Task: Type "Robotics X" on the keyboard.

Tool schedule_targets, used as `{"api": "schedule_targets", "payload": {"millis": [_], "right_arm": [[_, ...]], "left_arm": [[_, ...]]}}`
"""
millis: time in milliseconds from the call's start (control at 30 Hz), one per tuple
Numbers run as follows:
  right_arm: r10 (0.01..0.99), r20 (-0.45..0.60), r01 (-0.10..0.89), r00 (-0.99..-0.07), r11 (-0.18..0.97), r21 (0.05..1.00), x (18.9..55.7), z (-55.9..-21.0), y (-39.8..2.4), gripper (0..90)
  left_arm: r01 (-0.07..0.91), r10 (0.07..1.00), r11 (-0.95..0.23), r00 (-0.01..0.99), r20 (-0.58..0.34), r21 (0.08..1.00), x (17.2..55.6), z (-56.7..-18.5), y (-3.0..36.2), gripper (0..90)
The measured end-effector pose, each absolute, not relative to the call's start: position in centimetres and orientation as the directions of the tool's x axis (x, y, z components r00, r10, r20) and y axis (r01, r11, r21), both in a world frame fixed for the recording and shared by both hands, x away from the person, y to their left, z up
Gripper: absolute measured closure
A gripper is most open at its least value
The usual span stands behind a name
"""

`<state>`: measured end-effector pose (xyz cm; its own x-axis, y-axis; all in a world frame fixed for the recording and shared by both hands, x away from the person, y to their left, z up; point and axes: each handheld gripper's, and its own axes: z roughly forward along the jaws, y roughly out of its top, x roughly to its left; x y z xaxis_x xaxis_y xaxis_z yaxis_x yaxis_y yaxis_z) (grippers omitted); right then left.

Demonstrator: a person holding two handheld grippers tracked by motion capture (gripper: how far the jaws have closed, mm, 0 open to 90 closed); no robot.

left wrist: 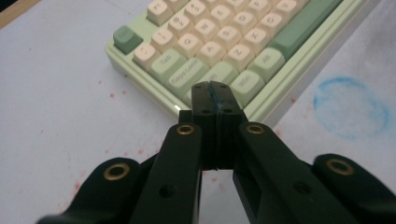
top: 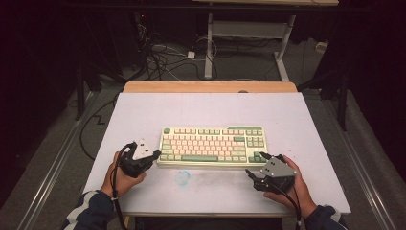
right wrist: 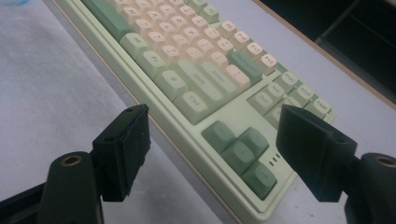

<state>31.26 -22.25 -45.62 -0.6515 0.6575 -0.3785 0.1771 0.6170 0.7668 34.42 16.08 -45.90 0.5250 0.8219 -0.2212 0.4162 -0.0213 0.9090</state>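
Note:
A pale green keyboard (top: 213,146) with cream and green keys lies in the middle of the white table top (top: 143,115). At its left end my left gripper (top: 155,154) is held in a hand. In the left gripper view the left gripper (left wrist: 210,86) is shut with nothing between its pads, its tips just over the keyboard (left wrist: 219,42) at the lower left corner keys. My right gripper (top: 255,163) is at the keyboard's near right corner. In the right gripper view the right gripper (right wrist: 212,114) stands open, its jaws on either side of the corner with the arrow keys (right wrist: 240,151).
A faint blue ring stain (top: 182,177) marks the table in front of the keyboard, with small red specks around it. The wooden table edge (top: 210,86) runs along the far side. Beyond it are cables (top: 163,57) on the floor and a desk frame (top: 209,48).

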Motion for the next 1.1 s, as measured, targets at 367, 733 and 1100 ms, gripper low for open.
{"api": "schedule_targets", "payload": {"millis": [367, 733, 1100], "right_arm": [[0.65, -0.383, 0.18, -0.657, 0.628, 0.757, 31.2, -45.9, -22.2, 27.1], [0.64, -0.387, 0.178, -0.663, 0.637, 0.75, 31.1, -46.1, -22.2, 27.1], [0.633, -0.389, 0.177, -0.67, 0.645, 0.744, 31.1, -46.2, -22.2, 27.1]], "left_arm": [[0.42, 0.795, -0.063, 0.57, -0.21, 0.905, 37.0, -45.4, 12.1, 87.6], [0.442, 0.793, -0.116, 0.58, -0.185, 0.889, 38.8, -46.3, 9.8, 87.5], [0.451, 0.803, -0.127, 0.57, -0.175, 0.883, 39.1, -46.7, 9.9, 87.5]]}}
